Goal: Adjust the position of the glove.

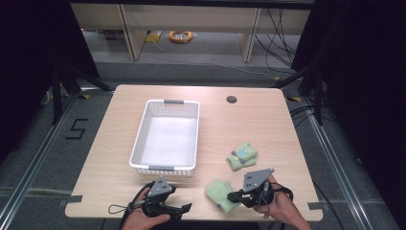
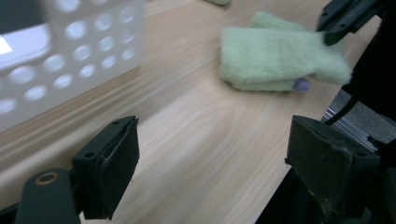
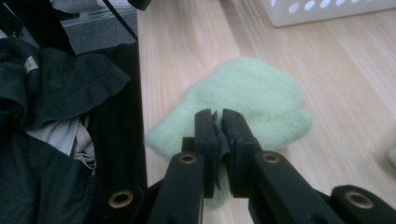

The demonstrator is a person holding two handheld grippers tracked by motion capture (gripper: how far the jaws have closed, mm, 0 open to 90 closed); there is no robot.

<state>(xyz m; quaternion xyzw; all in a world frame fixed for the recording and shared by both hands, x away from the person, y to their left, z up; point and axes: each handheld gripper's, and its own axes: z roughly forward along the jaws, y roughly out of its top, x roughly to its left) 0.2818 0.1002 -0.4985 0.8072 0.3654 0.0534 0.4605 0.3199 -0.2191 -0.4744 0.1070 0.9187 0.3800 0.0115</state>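
From the high view, a green sock lies near the surface's front edge, right of the white basket. Left gripper view: jaws wide over bare wood. Right gripper view: jaws nearly closed (pinching the sock's edge).

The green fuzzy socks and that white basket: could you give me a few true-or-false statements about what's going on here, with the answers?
1. The white basket has a sock in it. False: its inside looks bare.
2. The right hand-held gripper is shut on the near green sock. True.
3. The left hand-held gripper is clamped on the basket. False: its jaws stand wide apart over bare table.
4. A second green sock lies on the table right of the basket. True.
5. The near sock lies at the table's far edge. False: it lies by the near edge.
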